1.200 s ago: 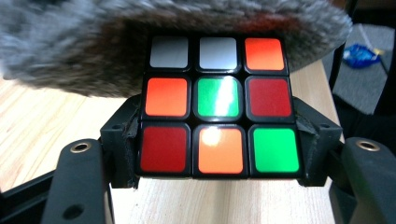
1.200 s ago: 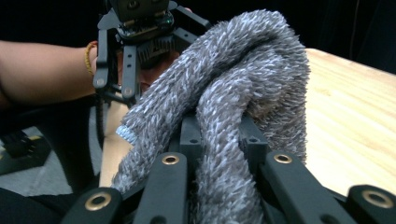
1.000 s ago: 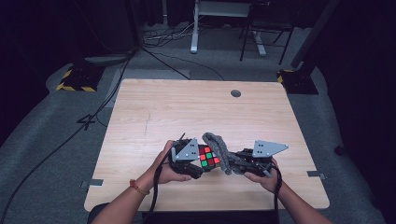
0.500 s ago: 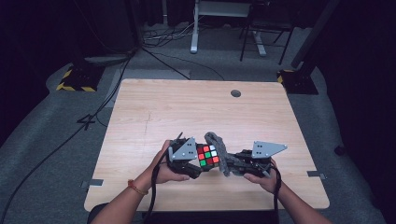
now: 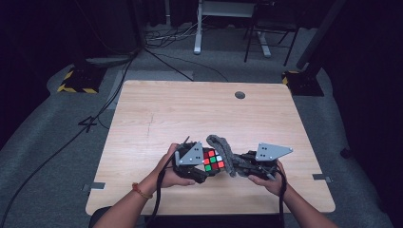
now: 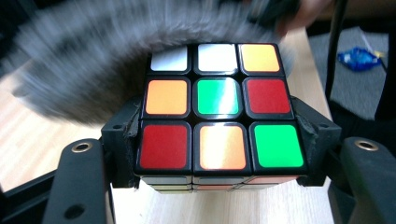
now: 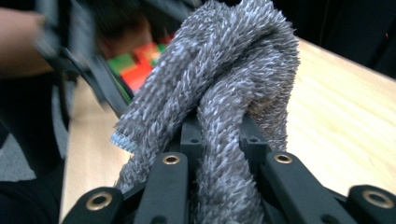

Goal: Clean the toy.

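While left gripper [image 5: 202, 167] clamps the Rubik's cube [image 6: 217, 107], right gripper [image 5: 240, 164], clamped on grey cloth [image 7: 224, 88] at cube's 3 o'clock, should wipe gently, cube steady.

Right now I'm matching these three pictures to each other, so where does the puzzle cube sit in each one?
High view: the puzzle cube is low centre, beside the left gripper.
Left gripper view: centre, clamped between the jaws.
Right gripper view: upper left, blurred.
Shared landmark: the grey cloth next to the cube.
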`<action>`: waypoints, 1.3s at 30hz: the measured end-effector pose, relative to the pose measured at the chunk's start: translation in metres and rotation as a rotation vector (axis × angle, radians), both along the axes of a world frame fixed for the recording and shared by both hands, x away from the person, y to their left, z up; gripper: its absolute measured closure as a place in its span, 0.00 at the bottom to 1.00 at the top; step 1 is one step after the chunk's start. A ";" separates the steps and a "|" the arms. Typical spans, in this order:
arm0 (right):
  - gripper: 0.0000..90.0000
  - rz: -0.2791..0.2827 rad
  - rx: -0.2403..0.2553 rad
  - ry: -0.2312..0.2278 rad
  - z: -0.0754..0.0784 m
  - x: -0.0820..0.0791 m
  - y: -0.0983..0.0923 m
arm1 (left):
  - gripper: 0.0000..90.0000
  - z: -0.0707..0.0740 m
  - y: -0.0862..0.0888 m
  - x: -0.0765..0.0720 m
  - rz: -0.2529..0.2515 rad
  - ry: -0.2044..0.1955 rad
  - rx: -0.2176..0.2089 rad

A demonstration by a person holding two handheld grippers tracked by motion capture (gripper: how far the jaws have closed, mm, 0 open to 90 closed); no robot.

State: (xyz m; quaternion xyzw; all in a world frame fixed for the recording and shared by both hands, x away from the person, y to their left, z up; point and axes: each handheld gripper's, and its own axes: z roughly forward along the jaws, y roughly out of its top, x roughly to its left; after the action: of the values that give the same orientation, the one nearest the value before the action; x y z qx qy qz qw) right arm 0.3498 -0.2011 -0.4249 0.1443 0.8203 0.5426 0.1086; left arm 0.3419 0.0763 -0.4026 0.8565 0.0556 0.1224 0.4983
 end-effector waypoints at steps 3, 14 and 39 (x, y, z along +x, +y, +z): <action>0.86 -0.003 -0.033 0.035 -0.007 0.004 0.002 | 0.37 0.006 0.006 -0.001 -0.001 -0.001 -0.044; 0.86 0.023 0.054 0.037 -0.003 0.001 -0.002 | 0.36 0.002 0.007 0.002 -0.007 0.007 -0.023; 0.86 0.063 -0.037 0.054 -0.009 -0.001 0.010 | 0.37 -0.003 0.000 0.002 -0.002 0.003 0.018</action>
State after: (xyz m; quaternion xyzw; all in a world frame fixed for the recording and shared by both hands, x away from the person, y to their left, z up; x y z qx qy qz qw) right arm 0.3487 -0.1912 -0.4338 0.1308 0.8369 0.5267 0.0720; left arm 0.3440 0.0759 -0.4056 0.8613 0.0547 0.1210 0.4905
